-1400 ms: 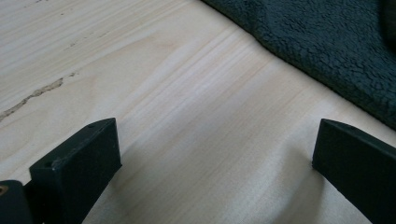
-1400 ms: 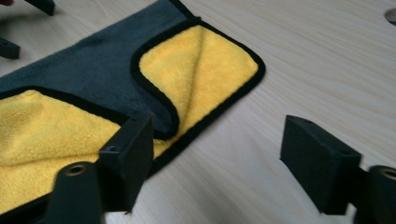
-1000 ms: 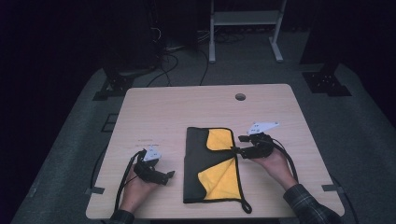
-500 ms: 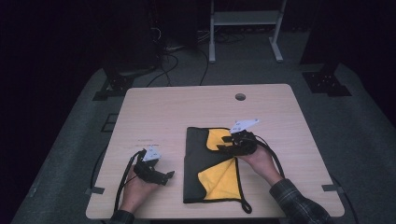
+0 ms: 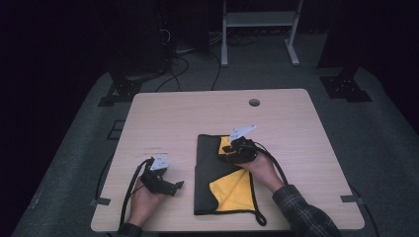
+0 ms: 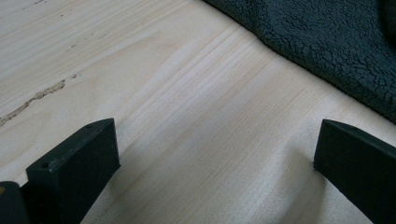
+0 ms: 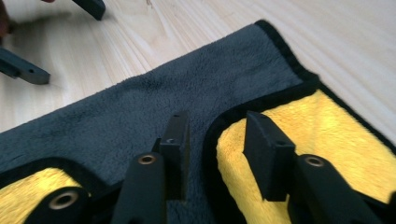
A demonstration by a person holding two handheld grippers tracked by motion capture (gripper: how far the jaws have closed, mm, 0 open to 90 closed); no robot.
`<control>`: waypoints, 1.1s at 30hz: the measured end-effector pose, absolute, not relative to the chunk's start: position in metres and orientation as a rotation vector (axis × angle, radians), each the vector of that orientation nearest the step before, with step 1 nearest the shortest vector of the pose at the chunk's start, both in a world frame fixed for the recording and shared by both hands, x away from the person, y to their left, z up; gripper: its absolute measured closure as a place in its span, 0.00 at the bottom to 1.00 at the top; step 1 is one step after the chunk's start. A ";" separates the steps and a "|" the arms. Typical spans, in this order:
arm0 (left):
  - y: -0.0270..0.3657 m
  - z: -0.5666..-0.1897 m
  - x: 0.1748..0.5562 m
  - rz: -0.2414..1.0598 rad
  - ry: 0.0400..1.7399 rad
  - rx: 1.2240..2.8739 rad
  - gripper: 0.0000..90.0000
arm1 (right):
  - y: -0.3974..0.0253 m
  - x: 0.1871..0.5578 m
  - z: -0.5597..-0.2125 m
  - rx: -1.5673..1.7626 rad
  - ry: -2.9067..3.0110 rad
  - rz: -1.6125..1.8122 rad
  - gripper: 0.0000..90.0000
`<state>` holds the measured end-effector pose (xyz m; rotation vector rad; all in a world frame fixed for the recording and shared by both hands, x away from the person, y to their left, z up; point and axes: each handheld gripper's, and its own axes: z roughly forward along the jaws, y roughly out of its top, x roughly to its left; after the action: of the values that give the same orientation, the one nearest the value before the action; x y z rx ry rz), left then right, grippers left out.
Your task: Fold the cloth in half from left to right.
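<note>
A folded cloth, dark grey outside and yellow inside with a black hem, lies on the wooden table near the front edge. My right gripper hovers low over its far part. In the right gripper view it is open, its jaws straddling the black hem where a yellow fold meets the grey side. My left gripper rests left of the cloth. In its own view it stands wide open over bare wood, with the cloth's grey edge just beyond.
A round cable hole sits near the table's far edge. A black hanging loop trails from the cloth's near right corner. Behind the table, on the dark floor, are cables and a white frame.
My right gripper has moved left from the cloth's right edge to above its far middle part. The left gripper and the cloth lie as before.
</note>
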<state>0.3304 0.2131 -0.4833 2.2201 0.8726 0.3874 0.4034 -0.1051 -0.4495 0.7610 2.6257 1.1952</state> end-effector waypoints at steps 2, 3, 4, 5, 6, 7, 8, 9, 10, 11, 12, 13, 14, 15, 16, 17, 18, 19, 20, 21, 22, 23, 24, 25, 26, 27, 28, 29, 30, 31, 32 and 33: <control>0.213 -0.483 0.330 0.387 0.873 2.220 0.00 | -0.101 0.406 -0.455 0.763 2.639 1.177 0.68; 0.213 -0.483 0.330 0.387 0.872 2.220 0.00 | -0.099 0.407 -0.457 0.758 2.643 1.167 0.68; 0.213 -0.483 0.330 0.385 0.874 2.219 0.00 | -0.097 0.407 -0.460 0.748 2.645 1.158 0.68; 0.213 -0.483 0.330 0.386 0.874 2.219 0.00 | -0.095 0.408 -0.462 0.744 2.651 1.146 0.68; 0.213 -0.483 0.330 0.386 0.875 2.219 0.00 | -0.093 0.407 -0.464 0.743 2.655 1.128 0.70; 0.213 -0.483 0.330 0.386 0.875 2.219 0.00 | -0.091 0.406 -0.466 0.733 2.655 1.106 0.71; 0.213 -0.483 0.330 0.386 0.875 2.219 0.00 | -0.089 0.405 -0.468 0.724 2.651 1.081 0.72; 0.213 -0.483 0.330 0.386 0.875 2.219 0.00 | -0.088 0.404 -0.468 0.719 2.642 1.073 0.74; 0.213 -0.483 0.330 0.386 0.875 2.219 0.00 | -0.087 0.404 -0.468 0.713 2.634 1.062 0.77; 0.213 -0.483 0.330 0.386 0.875 2.219 0.00 | -0.087 0.403 -0.468 0.708 2.628 1.052 0.80; 0.213 -0.483 0.330 0.386 0.875 2.219 0.00 | -0.087 0.403 -0.468 0.707 2.626 1.050 0.85; 0.213 -0.483 0.330 0.386 0.875 2.219 0.00 | -0.087 0.402 -0.468 0.702 2.625 1.054 0.90; 0.213 -0.483 0.330 0.385 0.874 2.219 0.00 | -0.087 0.402 -0.467 0.694 2.622 1.055 0.92; 0.213 -0.483 0.330 0.385 0.874 2.219 0.00 | -0.087 0.402 -0.466 0.691 2.618 1.055 0.93; 0.213 -0.483 0.330 0.385 0.874 2.219 0.00 | -0.088 0.402 -0.465 0.689 2.611 1.058 0.94; 0.213 -0.483 0.330 0.387 0.873 2.220 0.00 | -0.089 0.402 -0.464 0.694 2.611 1.063 0.94; 0.213 -0.483 0.330 0.387 0.873 2.220 0.00 | -0.090 0.402 -0.462 0.696 2.604 1.076 0.94; 0.213 -0.483 0.330 0.387 0.873 2.220 0.00 | -0.092 0.403 -0.460 0.704 2.598 1.090 0.95; 0.213 -0.483 0.330 0.387 0.873 2.220 0.00 | -0.095 0.405 -0.458 0.704 2.590 1.103 0.95; 0.213 -0.483 0.330 0.387 0.873 2.220 0.00 | -0.098 0.406 -0.456 0.717 2.579 1.115 0.95; 0.213 -0.483 0.330 0.387 0.873 2.220 0.00 | -0.100 0.407 -0.454 0.727 2.571 1.127 0.95; 0.213 -0.483 0.330 0.387 0.873 2.221 0.00 | -0.103 0.409 -0.452 0.741 2.563 1.135 0.95; 0.213 -0.483 0.330 0.387 0.873 2.220 0.00 | -0.106 0.410 -0.451 0.746 2.552 1.144 0.95; 0.213 -0.483 0.330 0.387 0.873 2.220 0.00 | -0.109 0.411 -0.449 0.763 2.541 1.149 0.95; 0.213 -0.483 0.330 0.387 0.873 2.220 0.00 | -0.111 0.413 -0.447 0.770 2.531 1.160 0.95; 0.213 -0.483 0.330 0.387 0.873 2.220 0.00 | -0.114 0.415 -0.445 0.783 2.521 1.169 0.95; 0.213 -0.483 0.330 0.387 0.873 2.220 0.00 | -0.116 0.416 -0.444 0.795 2.511 1.176 0.95; 0.213 -0.483 0.330 0.387 0.873 2.220 0.00 | -0.118 0.417 -0.443 0.807 2.505 1.179 0.95; 0.213 -0.483 0.330 0.387 0.873 2.220 0.00 | -0.119 0.419 -0.442 0.814 2.498 1.185 0.95; 0.213 -0.483 0.330 0.387 0.873 2.220 0.00 | -0.121 0.420 -0.441 0.823 2.494 1.186 0.95; 0.213 -0.483 0.330 0.387 0.873 2.220 0.00 | -0.123 0.422 -0.441 0.828 2.486 1.187 0.95; 0.213 -0.483 0.330 0.387 0.873 2.220 0.00 | -0.124 0.423 -0.440 0.838 2.476 1.187 0.95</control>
<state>0.3304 0.2130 -0.4833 2.2202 0.8729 0.3867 0.4231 -0.1242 -0.4401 0.8382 2.4757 1.1871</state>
